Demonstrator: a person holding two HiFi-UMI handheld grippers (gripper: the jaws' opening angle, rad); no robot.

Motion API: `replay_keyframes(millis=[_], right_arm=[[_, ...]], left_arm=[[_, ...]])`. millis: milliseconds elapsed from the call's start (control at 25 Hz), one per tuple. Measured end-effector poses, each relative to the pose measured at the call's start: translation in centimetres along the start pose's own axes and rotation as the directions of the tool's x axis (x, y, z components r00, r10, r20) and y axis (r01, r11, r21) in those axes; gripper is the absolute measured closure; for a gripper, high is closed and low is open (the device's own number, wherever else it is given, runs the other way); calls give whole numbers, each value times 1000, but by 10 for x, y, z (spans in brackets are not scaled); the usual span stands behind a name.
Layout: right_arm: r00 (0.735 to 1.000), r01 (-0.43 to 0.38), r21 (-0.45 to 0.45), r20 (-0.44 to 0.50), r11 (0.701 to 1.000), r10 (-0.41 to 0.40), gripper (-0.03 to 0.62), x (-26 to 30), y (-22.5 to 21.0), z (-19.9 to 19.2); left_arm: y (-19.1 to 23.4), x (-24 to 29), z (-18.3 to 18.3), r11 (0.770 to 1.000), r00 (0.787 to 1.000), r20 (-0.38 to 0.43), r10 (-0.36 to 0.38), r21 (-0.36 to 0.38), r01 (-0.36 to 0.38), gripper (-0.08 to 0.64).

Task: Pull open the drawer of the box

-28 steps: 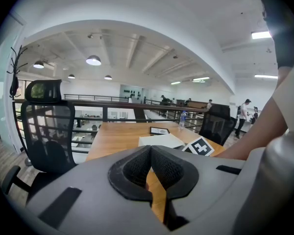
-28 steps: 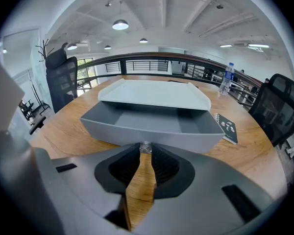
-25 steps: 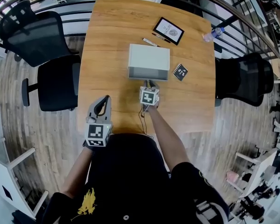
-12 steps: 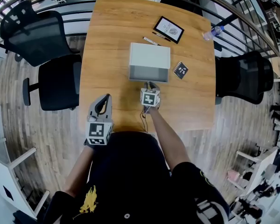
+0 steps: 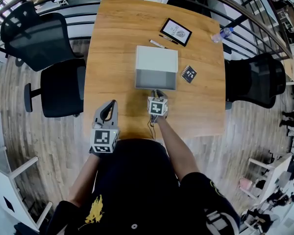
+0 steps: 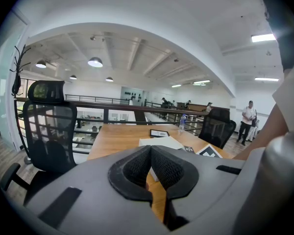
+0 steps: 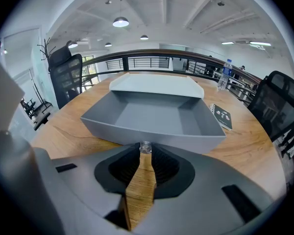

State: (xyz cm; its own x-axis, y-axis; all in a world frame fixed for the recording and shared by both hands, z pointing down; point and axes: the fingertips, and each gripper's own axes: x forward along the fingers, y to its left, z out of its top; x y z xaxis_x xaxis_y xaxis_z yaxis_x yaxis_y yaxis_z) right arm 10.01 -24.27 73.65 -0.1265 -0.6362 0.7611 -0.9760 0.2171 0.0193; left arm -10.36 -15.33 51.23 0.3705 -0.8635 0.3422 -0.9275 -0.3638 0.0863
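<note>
Because pads (image 7: 121,168) cover it, knob (image 7: 145,146): barely seen, perhaps clear; right claw (image 7: 145,153) clamped on it.
Drawer (image 5: 156,80): pulled out of box (image 5: 157,60), mid-bench (image 5: 112,43).
Left claw (image 6: 151,151): together, empty.
Card (image 5: 189,75) print: unreadable.

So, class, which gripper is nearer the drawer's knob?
Right. The right gripper pinches the knob at the drawer front; the left gripper hangs shut by the table's near edge, left of the drawer.

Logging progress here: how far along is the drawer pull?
Done: the grey drawer stands well out of the white box. In hand: the right tool is shut on the drawer's knob. Left: perhaps a little more pull, then letting go.
</note>
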Motion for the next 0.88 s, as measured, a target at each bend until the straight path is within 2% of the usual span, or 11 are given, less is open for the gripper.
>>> replay_keyframes(millis=[240,880], right_arm=[[1000,-1,4,1,1000,1,523,-8,0,-11],[999,1,21,32,1000,-1,523,-17,4,-8]], left_arm=[[-3,-4,-2,1000,1000,-1,-1,-5,1,548],[-6,-10,-4,1000,1000,3,-6,-4,6,548]])
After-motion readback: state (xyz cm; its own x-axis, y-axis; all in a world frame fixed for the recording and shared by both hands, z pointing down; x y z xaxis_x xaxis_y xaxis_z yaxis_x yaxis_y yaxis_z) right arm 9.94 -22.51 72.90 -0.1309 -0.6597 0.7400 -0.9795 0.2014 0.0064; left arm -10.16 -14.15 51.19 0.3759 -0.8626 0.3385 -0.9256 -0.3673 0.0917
